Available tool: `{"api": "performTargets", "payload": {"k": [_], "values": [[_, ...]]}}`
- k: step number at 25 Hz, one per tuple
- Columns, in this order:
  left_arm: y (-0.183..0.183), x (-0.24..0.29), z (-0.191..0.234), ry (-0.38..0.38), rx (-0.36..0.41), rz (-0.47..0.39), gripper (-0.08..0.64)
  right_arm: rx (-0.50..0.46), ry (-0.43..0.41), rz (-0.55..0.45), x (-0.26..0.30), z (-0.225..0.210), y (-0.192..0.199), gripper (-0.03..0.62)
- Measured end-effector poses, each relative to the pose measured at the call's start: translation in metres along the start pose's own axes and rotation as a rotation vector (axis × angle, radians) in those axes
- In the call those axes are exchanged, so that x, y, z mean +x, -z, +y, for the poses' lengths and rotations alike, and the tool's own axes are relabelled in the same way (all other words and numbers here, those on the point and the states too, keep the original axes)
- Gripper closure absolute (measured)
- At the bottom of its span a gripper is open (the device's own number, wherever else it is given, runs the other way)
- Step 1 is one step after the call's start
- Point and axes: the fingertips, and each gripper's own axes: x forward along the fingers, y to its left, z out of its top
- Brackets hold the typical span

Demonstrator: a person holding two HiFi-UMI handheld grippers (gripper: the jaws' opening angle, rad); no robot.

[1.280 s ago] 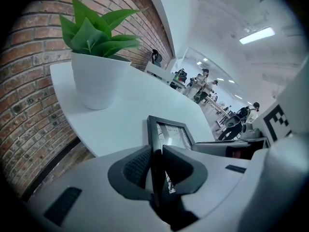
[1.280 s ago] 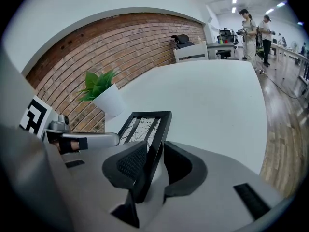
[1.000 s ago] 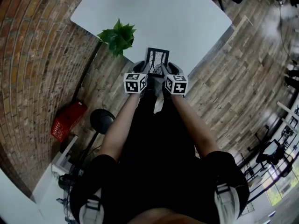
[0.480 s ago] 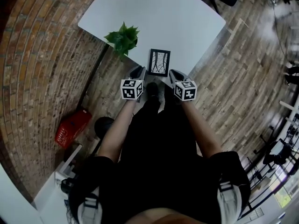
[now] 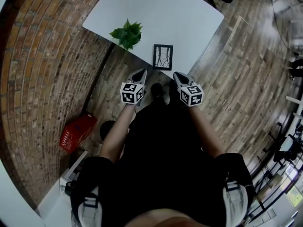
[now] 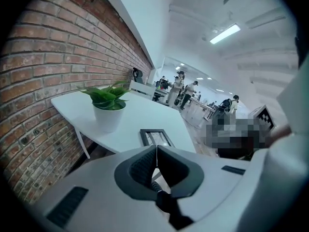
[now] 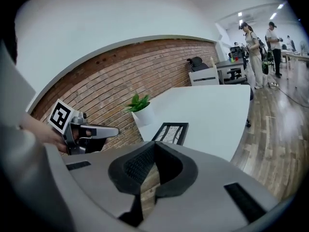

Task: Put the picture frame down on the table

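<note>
Drawn back and upward from a second ago, both grippers; left behind, the picture frame (image 5: 163, 56), then clasped between the two sets of jaws, now alone. Lies flat on the white table (image 5: 156, 13), close to the edge nearest the person, face up, touched by nothing. Long axis running away from the person, short side toward the table edge. Just to its left and a little further in, a potted plant (image 5: 127, 33), near but apart.

Straight ahead of the gap between the two tools, so roughly midway; if anything a shade closer to the right gripper (image 5: 179, 76) than to the left gripper (image 5: 141, 74). Both held out over the floor, short of the table edge, pointing forward and down toward the frame.

Right jaws just closed on nothing, pads now meeting with only floor and table showing beyond them. Left jaws likewise pressed together and empty.

Judged from this: placing looks done, with no further reach needed. For any re-grip, a straight move forward, jaws reopened first.
</note>
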Motion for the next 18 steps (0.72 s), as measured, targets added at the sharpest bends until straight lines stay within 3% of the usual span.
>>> {"api": "performTargets", "payload": {"k": [8, 18], "values": [[-0.011, -0.034, -0.014, 0.044, -0.019, -0.083, 0.540, -0.163, -0.007, -0.011, -0.024, 0.024, -0.007, 0.597], [-0.017, -0.046, -0.021, 0.063, 0.020, -0.108, 0.540, -0.146, 0.018, -0.084, -0.034, 0.022, -0.020, 0.597]]}}
